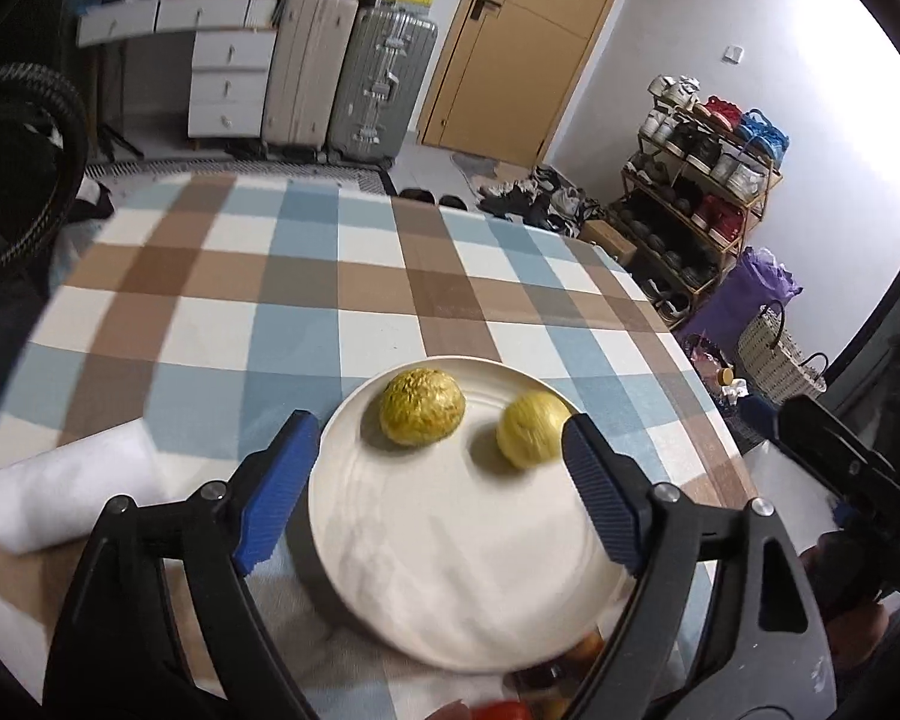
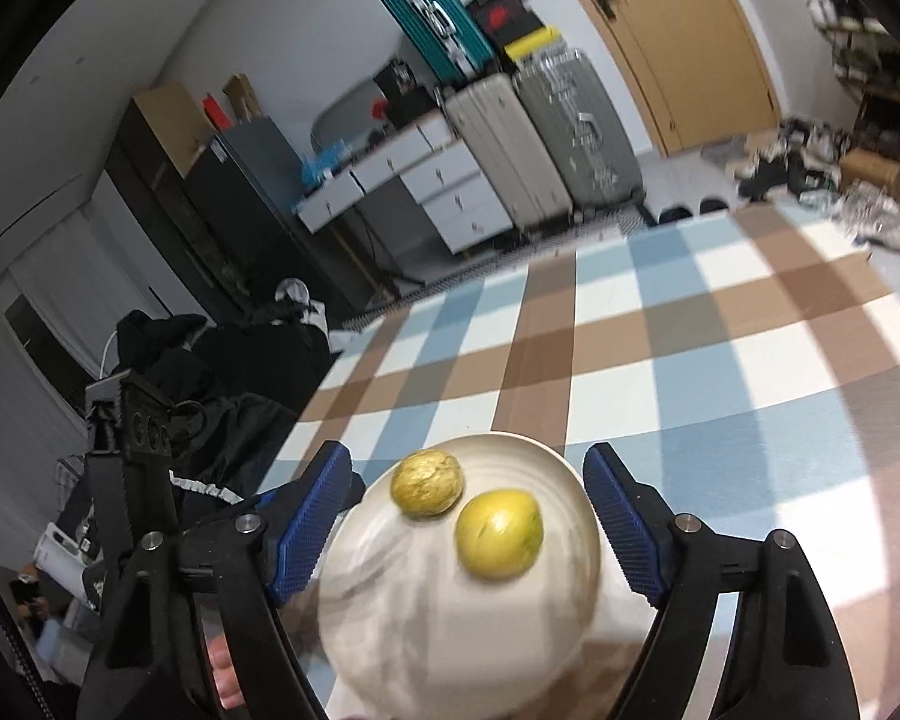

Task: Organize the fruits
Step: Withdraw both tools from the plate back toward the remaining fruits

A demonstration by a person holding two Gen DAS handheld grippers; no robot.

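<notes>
Checked tablecloth [image 1: 306, 276] — suitcases [image 1: 354, 72] w/ door [image 1: 528, 42]

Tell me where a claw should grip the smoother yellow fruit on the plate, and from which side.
Grip the smoother yellow fruit across its widest middle, coming down from above. It is round and lies loose on the white plate, apart from the wrinkled fruit, so a low side approach would probably meet the plate's rim.

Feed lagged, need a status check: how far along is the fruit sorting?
Done: two yellow-green round fruits, wrinkled one and smoother one, lie on the white round plate. In hand: nothing; left gripper and right gripper hang open. Left: reddish fruit at the near edge, partly hidden.
</notes>
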